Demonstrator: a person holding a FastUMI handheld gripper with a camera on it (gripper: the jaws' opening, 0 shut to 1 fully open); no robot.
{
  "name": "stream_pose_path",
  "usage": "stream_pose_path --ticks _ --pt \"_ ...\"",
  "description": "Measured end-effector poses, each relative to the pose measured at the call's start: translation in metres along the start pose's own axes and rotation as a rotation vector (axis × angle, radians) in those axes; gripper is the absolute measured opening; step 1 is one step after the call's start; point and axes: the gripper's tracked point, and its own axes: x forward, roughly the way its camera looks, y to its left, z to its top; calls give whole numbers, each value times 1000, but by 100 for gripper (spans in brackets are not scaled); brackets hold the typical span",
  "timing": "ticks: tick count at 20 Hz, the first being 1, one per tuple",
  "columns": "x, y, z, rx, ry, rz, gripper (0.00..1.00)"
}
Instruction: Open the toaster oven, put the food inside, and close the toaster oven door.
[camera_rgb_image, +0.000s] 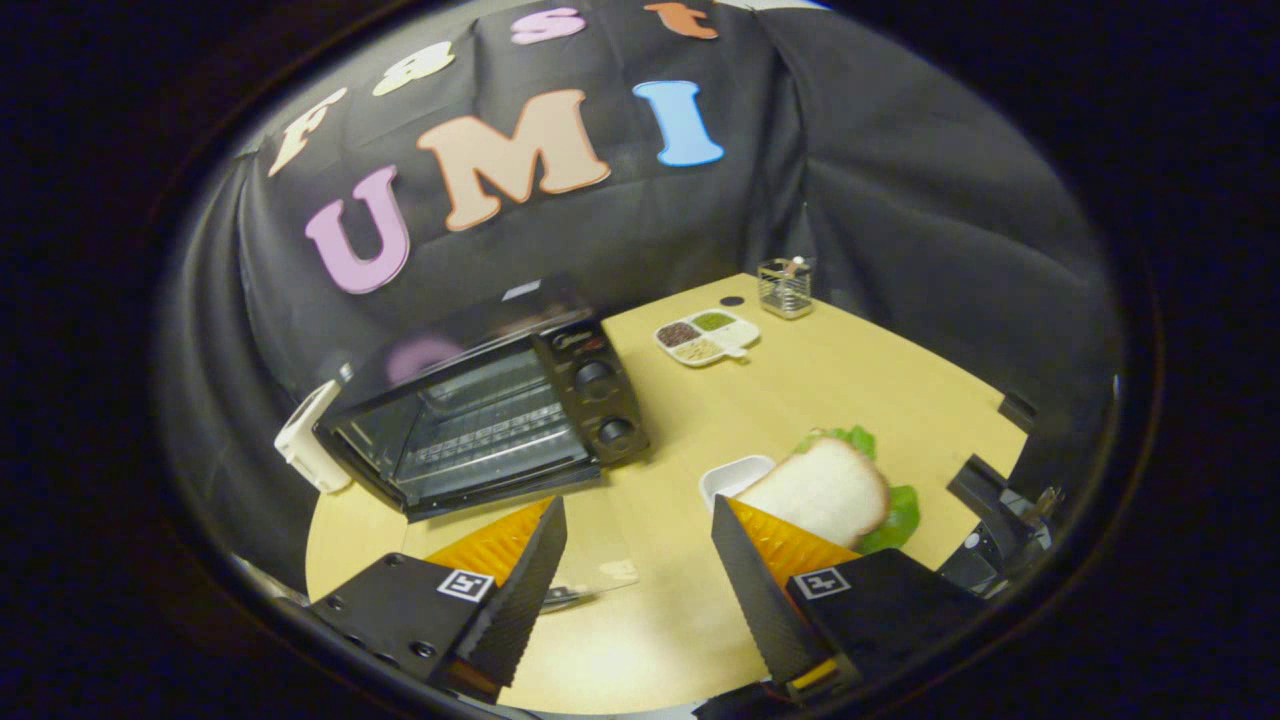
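A white boxy object (312, 450) stands at the far left of the tabletop (800, 390), touching or just beside the left end of the toaster oven (490, 420). The toaster oven is a black box with a glossy top that mirrors the wall behind it. Its front shows a glass pane with wire rack bars visible through it, and a dark strip runs along the bottom edge; whether the door is shut or lowered cannot be told for sure. Two round black knobs (603, 403) sit one above the other on the panel at its right end. It lies beyond the left finger, well ahead of the tool (640, 525).

The tool is spread wide, its two fingers well apart with bare pale wood between them, gripping nothing. Something clear and shiny (590, 585) lies on the tabletop just beside the left finger.

Farther back, past the oven's right end, a small white divided dish (707, 337) holds dark, green and tan portions. Beyond it stands a clear square holder (785, 287).

Just ahead of the right finger lies the food: a slice of white bread (820, 490) with a browned crust, resting on green lettuce leaves (895, 515). A small white tray (730, 478) touches its left edge.

Dark equipment (1000, 520) sits at the tabletop's right rim.
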Motion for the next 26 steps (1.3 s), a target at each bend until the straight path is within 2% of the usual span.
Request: stream_pose_path --ticks 4,8,17,21,23,26 --pt "-1 -59 23 91 -43 -2 89" --pt "9 -106 28 177 -59 -2 88" --pt "44 -122 -19 356 42 140 89" --pt "56 -116 -32 443 73 212 72" --pt "53 -109 -28 534 75 270 64" --pt "50 -117 -25 605 70 297 52"
